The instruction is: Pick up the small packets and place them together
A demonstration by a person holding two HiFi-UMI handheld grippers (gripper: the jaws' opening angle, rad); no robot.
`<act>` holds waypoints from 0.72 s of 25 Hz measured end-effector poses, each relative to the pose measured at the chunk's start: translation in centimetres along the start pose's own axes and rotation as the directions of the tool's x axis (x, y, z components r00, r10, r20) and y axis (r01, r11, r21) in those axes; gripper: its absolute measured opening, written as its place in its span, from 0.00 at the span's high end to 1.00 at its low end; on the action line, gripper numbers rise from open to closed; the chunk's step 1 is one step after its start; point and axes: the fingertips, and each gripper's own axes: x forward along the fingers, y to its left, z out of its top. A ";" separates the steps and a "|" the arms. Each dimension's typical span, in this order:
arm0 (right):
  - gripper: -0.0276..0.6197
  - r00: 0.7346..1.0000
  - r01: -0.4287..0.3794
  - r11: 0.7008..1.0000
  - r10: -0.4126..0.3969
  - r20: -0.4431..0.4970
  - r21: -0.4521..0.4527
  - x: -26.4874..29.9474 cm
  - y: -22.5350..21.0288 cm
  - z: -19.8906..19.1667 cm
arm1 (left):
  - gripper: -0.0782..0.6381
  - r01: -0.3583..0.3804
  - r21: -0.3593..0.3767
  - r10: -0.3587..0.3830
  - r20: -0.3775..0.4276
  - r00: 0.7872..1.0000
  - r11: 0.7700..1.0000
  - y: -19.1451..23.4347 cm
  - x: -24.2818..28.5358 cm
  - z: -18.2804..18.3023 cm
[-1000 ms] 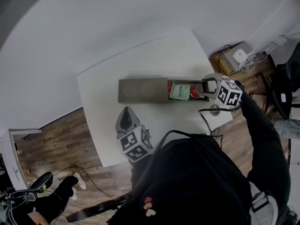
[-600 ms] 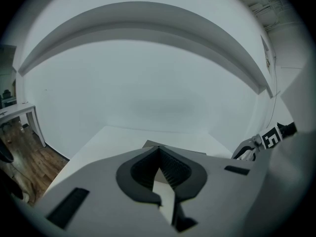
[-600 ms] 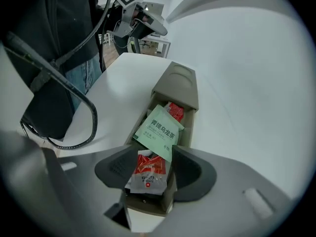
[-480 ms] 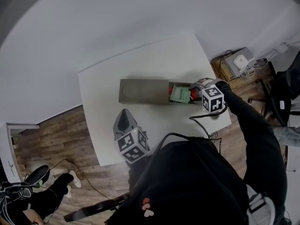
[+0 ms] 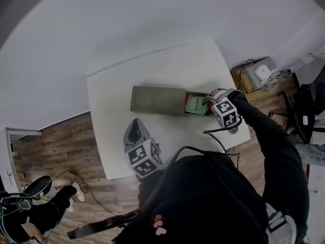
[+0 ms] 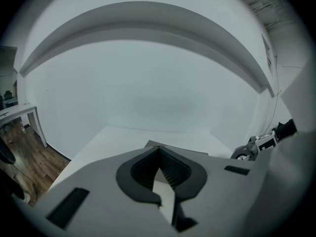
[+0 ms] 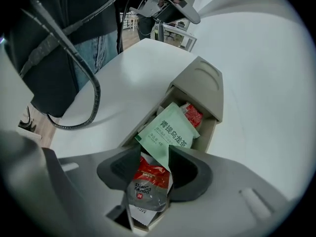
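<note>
A long grey tray (image 5: 152, 99) lies on the white table (image 5: 111, 116), its right compartment open. In it lie a green packet (image 5: 194, 104) and red packets. My right gripper (image 5: 208, 98) is lowered into that compartment. In the right gripper view a red packet (image 7: 148, 179) lies between the closing jaws of the right gripper (image 7: 154, 154), and the green packet (image 7: 168, 132) overlaps their tips. Another red packet (image 7: 192, 115) lies farther in. My left gripper (image 5: 135, 126) hovers near the table's front edge, shut and empty; the left gripper (image 6: 159, 152) looks along the table.
A black cable (image 5: 223, 133) trails over the table's right front corner. Beyond the right edge stands a low cabinet (image 5: 259, 72) with devices on it. Wooden floor (image 5: 56, 151) lies to the left, and the tray's closed lid (image 7: 202, 83) covers its far part.
My right gripper has moved left and down from the tray's right end into the open compartment, over the packets. The left gripper has hardly moved.
</note>
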 end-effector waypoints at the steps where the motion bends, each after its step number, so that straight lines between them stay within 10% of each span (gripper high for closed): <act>1: 0.69 1.000 0.002 1.000 -0.002 -0.001 -0.010 0.1 0.0 0.1 | 0.89 0.000 0.001 0.000 0.000 1.000 1.000 -0.1 0.0 0.0; 18: 0.76 0.999 0.034 0.989 -0.037 -0.015 -0.142 1.4 -0.5 0.9 | 0.89 0.008 0.017 -0.008 -0.006 1.000 1.000 -0.2 -0.1 0.0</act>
